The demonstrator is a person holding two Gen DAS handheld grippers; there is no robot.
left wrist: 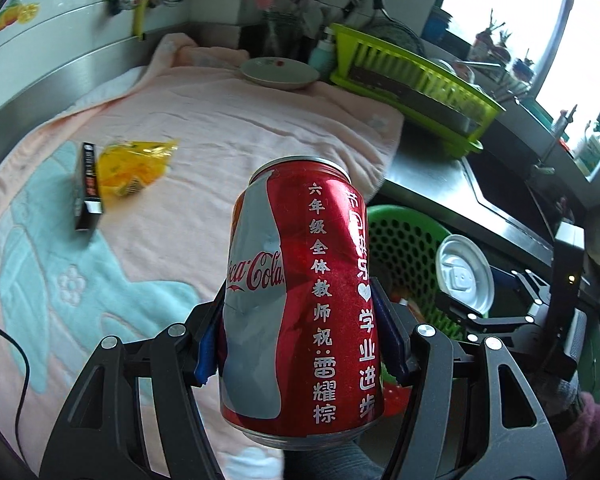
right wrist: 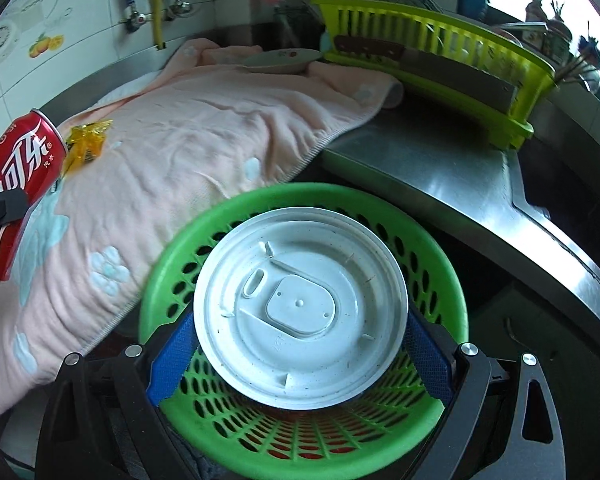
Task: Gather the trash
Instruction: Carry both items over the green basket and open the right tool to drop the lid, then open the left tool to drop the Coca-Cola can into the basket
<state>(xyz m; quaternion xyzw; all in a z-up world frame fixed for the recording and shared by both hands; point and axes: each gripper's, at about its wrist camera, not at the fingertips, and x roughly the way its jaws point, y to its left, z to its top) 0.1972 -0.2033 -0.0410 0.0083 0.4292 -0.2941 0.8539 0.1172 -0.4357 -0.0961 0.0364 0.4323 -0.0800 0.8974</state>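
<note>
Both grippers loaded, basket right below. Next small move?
Probably open the right gripper: the white lid it clamps hangs directly over the green basket, so it should drop in. The left gripper with the red can is off to the side over the towel.

Each view sits just behind its own tongs and looks steeply down along them. The left wrist view faces across the desk draped in a pink towel with pale blue flowers, with a dented red cola can filling its near centre, very close to the lens. The right wrist view hangs close above a round green perforated plastic basket, with a white round plastic lid filling its middle. Both views share the towel, the yellow crumpled wrapper on it, the lime-green slatted plastic dish rack and the tiled back wall. The left view catches the lid and basket at its right; the right view catches the can at its left edge.
</note>
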